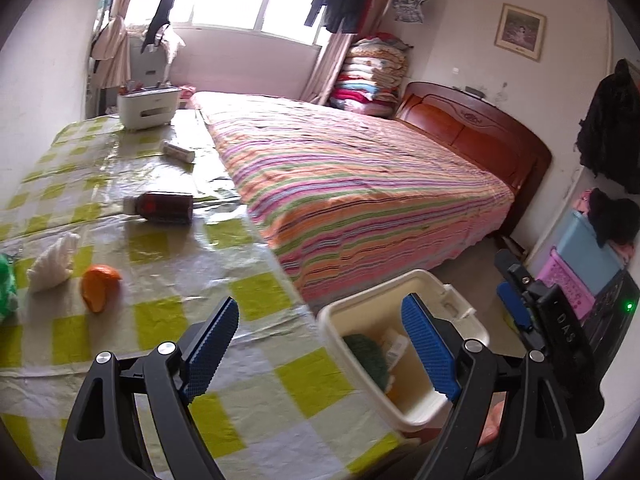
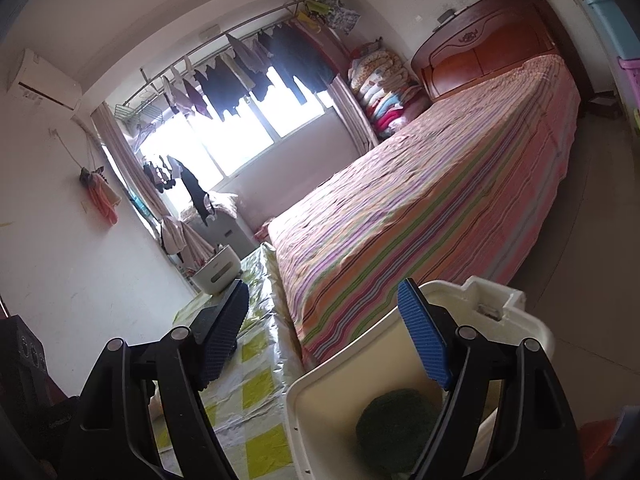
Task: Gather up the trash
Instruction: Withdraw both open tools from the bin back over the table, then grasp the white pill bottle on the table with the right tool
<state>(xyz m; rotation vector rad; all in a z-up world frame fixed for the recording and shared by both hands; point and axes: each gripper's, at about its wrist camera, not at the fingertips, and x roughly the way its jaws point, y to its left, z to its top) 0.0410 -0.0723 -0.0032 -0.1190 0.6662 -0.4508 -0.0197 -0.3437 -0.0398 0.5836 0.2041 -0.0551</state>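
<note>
Both grippers gape empty; bin holds something green, perhaps.

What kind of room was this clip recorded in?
A lived-in home bedroom, most likely: a bed with a striped cover and wooden headboard, laundry hanging on a rail over the window, and folded quilts stacked in the corner.

The surface wears a glossy yellow-green checked cloth. At its far edge stands a white box. Toward the bed-side edge lie a small white tube and a dark bottle on its side. Near the left edge sit crumpled white paper, an orange peel and something green.
</note>
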